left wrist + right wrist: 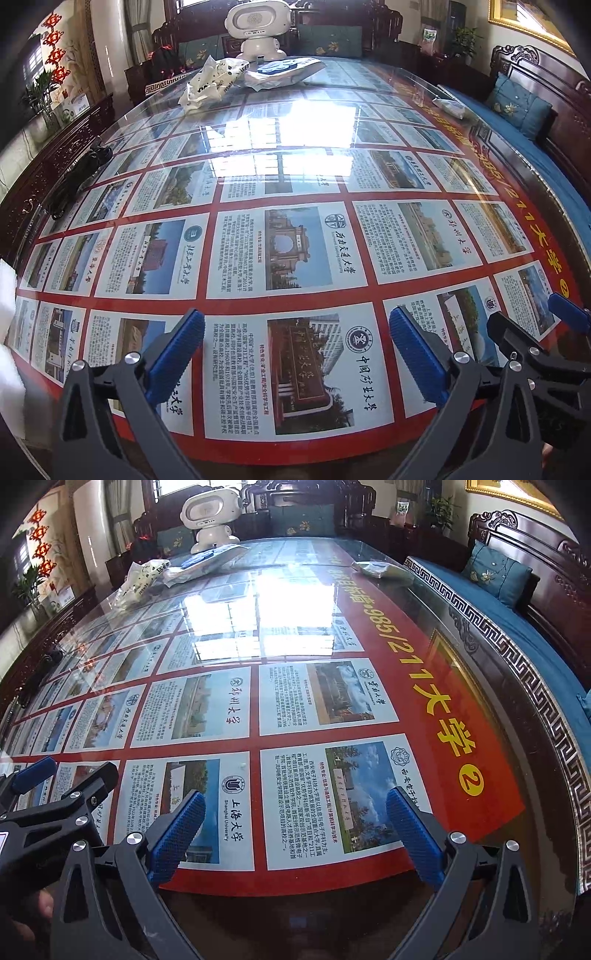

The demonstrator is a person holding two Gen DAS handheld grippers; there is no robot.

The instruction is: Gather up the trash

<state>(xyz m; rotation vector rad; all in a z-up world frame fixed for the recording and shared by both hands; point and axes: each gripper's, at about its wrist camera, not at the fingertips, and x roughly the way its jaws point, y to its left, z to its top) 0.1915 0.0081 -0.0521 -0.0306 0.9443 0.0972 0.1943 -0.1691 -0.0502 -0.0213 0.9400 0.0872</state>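
Observation:
My left gripper (pixel 297 319) stands open over the near edge of a glass-topped table (pixel 288 173) that covers a red poster of printed panels; nothing lies between its blue pads. My right gripper (pixel 295 799) is open too, just to the right of it, and shows at the right edge of the left wrist view (pixel 532 314). Far across the table lie a crumpled white plastic bag (pixel 208 83) and a flat white-and-blue package (pixel 286 70). A small clear wrapper (pixel 382 568) rests near the far right edge. The bag (pixel 142 579) and package (pixel 207 563) also show in the right wrist view.
A white toy robot (pixel 256 27) stands at the table's far end. A black object (pixel 75 181) lies along the left edge. A bench with a blue cushion (pixel 517 627) runs along the right side, dark carved wooden furniture all round. Something white (pixel 7 317) sits at the near left.

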